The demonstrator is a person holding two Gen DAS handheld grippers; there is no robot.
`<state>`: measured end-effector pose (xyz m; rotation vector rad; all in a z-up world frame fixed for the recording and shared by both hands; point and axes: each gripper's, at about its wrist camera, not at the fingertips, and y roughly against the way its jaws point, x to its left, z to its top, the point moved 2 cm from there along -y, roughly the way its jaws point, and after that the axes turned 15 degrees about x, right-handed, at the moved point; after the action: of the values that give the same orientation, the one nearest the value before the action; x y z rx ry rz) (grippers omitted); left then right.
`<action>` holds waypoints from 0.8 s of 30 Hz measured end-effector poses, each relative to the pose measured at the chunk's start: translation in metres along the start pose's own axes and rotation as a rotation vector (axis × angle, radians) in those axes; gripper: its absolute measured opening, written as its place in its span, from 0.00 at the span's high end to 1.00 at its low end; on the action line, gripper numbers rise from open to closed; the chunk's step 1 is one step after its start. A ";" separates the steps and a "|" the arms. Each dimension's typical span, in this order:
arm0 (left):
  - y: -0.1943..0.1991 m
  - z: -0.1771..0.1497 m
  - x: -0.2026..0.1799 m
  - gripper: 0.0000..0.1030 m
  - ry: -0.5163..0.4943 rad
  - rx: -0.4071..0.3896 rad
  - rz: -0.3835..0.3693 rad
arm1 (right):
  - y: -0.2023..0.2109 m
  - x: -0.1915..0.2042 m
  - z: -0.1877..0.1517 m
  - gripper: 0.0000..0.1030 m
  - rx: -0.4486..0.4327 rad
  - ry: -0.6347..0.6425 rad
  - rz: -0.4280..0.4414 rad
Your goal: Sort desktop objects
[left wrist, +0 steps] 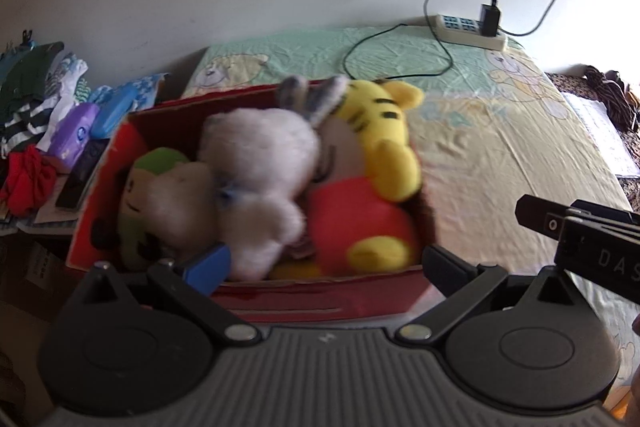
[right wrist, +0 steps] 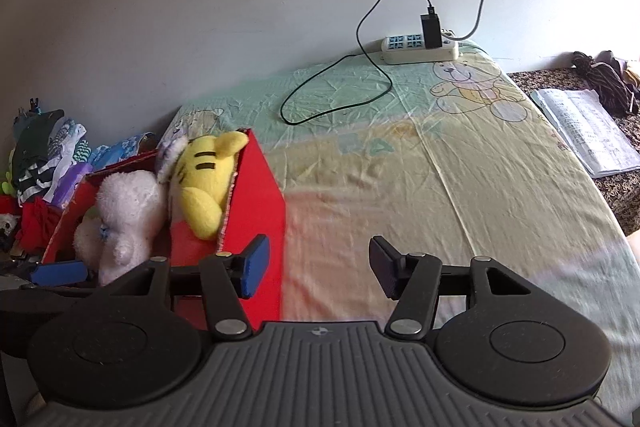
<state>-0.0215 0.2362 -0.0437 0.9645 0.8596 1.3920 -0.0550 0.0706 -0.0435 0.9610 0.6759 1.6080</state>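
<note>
Both grippers, left [left wrist: 324, 267] and right [right wrist: 316, 269], spread wide, grasping nothing.
Red box [right wrist: 262, 203] at the bed's left edge holds plush toys [left wrist: 372, 163]; "DAS" reads on the right gripper.

Sheeted bed [right wrist: 460, 187]: red box [right wrist: 260, 195], power strip [right wrist: 420, 49].
</note>
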 end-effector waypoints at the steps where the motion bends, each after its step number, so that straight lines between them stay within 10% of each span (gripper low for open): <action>1: 0.000 0.001 0.008 0.01 0.005 -0.001 0.000 | 0.000 0.008 0.001 0.41 -0.002 0.006 -0.004; 24: -0.023 0.031 0.130 0.01 -0.003 0.004 0.028 | -0.025 0.123 0.021 0.25 -0.004 0.016 -0.029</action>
<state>0.0186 0.3660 -0.0450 0.9841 0.8500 1.4128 -0.0339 0.1951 -0.0243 0.9321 0.6947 1.5929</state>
